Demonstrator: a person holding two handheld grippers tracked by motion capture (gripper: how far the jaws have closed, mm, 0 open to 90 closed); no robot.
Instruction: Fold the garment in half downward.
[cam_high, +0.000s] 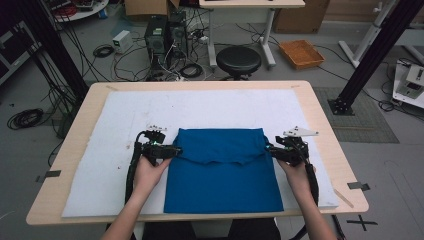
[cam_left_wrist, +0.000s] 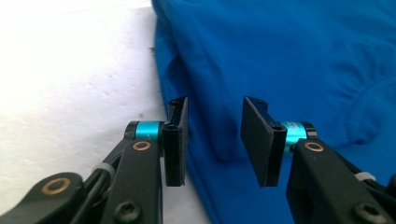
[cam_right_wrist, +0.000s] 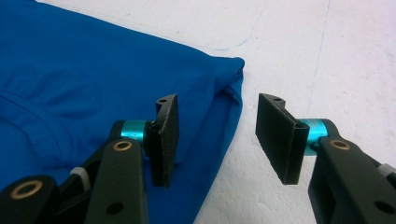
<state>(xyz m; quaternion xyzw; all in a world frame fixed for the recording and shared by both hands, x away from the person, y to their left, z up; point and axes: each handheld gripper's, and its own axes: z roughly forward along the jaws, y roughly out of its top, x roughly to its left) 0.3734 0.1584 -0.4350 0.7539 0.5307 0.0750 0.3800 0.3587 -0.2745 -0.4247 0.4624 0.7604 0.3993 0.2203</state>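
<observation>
A blue garment (cam_high: 222, 170) lies folded flat on the white mat (cam_high: 110, 120), its top part folded down over the lower part. My left gripper (cam_high: 176, 151) sits at the garment's left edge, open, with the folded edge of the blue cloth (cam_left_wrist: 299, 60) between and beyond its jaws. My right gripper (cam_high: 271, 150) is at the right edge, also open, straddling the folded corner of the cloth (cam_right_wrist: 84, 74). In the left gripper view the gripper (cam_left_wrist: 215, 140) holds nothing. In the right gripper view the gripper (cam_right_wrist: 217, 140) grips nothing either.
The mat covers most of a light wooden table (cam_high: 320, 105). Beyond the far edge stand a black stool (cam_high: 238, 60), computer towers (cam_high: 165, 35), cables and an orange tray (cam_high: 301, 53) on the floor. Bare mat lies to both sides of the garment.
</observation>
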